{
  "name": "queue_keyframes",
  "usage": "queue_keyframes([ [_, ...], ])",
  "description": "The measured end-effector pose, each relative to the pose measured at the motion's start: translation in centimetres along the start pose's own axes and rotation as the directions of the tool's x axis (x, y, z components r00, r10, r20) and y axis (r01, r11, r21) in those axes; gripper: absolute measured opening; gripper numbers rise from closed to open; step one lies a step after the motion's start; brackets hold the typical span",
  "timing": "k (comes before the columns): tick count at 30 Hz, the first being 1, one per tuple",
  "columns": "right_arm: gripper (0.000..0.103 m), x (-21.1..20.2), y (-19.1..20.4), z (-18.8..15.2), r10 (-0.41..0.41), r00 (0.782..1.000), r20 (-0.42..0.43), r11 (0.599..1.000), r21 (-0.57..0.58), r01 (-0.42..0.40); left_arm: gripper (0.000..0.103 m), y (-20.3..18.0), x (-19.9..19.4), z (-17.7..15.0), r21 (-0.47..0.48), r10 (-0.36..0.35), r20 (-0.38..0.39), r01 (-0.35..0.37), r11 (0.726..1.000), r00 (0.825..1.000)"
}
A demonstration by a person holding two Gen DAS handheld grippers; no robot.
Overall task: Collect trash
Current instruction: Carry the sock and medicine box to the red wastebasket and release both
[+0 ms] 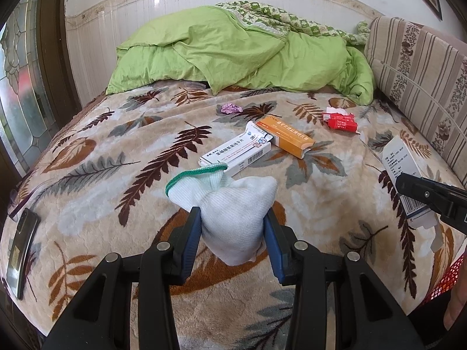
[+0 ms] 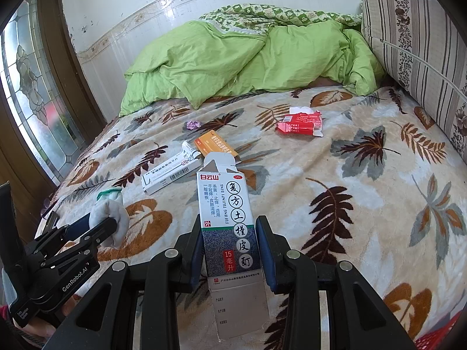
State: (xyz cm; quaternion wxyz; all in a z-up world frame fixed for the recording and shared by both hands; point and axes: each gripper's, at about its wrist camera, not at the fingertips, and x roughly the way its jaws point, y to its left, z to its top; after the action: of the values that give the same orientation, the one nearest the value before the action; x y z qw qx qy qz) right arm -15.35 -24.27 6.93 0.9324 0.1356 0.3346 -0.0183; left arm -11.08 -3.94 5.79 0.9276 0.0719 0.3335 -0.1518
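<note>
Now the left gripper is pinching a soft glove; the right gripper is squeezing a light, crushable carton mid-body, above the blanket

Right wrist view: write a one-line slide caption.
Right tool grips an opened medicine carton above a leaf-patterned bed blanket strewn with boxes; left tool holds a white glove.

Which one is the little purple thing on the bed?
Find the green quilt heaped at the far end of the leaf-patterned blanket. Just in front of it lies a crumpled purple wrapper, beyond the orange box. It alone is purple and scrunched, not boxy.
</note>
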Motion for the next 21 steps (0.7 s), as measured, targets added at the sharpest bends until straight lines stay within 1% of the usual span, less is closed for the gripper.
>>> queue_keyframes([
  [2,0.036,-0.2,-0.1,0.0,0.003,1.000,0.010,1.000,0.007,-0.003,0.040,0.2,0.0,0.2,-0.004,-0.014,0.005,0.014,1.000,1.000],
  [5,0.036,-1.1,-0.6,-0.1,0.014,0.999,0.041,0.999,0.043,-0.016,0.040,-0.1,-0.4,0.2,-0.006,-0.055,0.018,0.055,0.998,0.998],
  [7,0.036,-2.0,-1.2,-0.3,0.041,0.998,0.049,0.995,0.085,-0.045,0.040,-0.3,-0.9,0.4,0.002,-0.114,0.021,0.114,0.993,0.993],
  [11,0.036,-5.7,-2.8,-1.5,0.087,0.993,0.078,0.982,0.163,-0.099,0.040,-1.9,-2.5,0.3,0.054,-0.223,0.027,0.222,0.974,0.974],
  [14,0.036,-9.3,-4.0,-2.5,0.066,0.992,0.108,0.980,0.179,-0.085,0.040,-3.9,-4.1,0.3,0.085,-0.313,0.021,0.311,0.947,0.949],
  [17,0.036,-12.8,-6.1,-4.1,0.029,0.991,0.127,0.974,0.220,-0.057,0.040,-6.5,-5.7,0.4,0.115,-0.398,0.004,0.395,0.911,0.917],
  [19,0.036,-14.9,-7.6,-5.3,-0.007,0.991,0.131,0.968,0.250,-0.027,0.040,-9.0,-7.2,0.3,0.145,-0.458,-0.014,0.455,0.879,0.889],
  [20,0.036,-16.3,-8.8,-6.2,-0.041,0.990,0.135,0.961,0.277,0.002,0.040,-9.9,-7.7,0.4,0.157,-0.479,-0.021,0.476,0.865,0.878],
  [21,0.036,-17.4,-9.8,-6.9,-0.068,0.988,0.136,0.954,0.299,0.024,0.040,-11.4,-8.5,0.4,0.175,-0.509,-0.032,0.507,0.844,0.860],
])
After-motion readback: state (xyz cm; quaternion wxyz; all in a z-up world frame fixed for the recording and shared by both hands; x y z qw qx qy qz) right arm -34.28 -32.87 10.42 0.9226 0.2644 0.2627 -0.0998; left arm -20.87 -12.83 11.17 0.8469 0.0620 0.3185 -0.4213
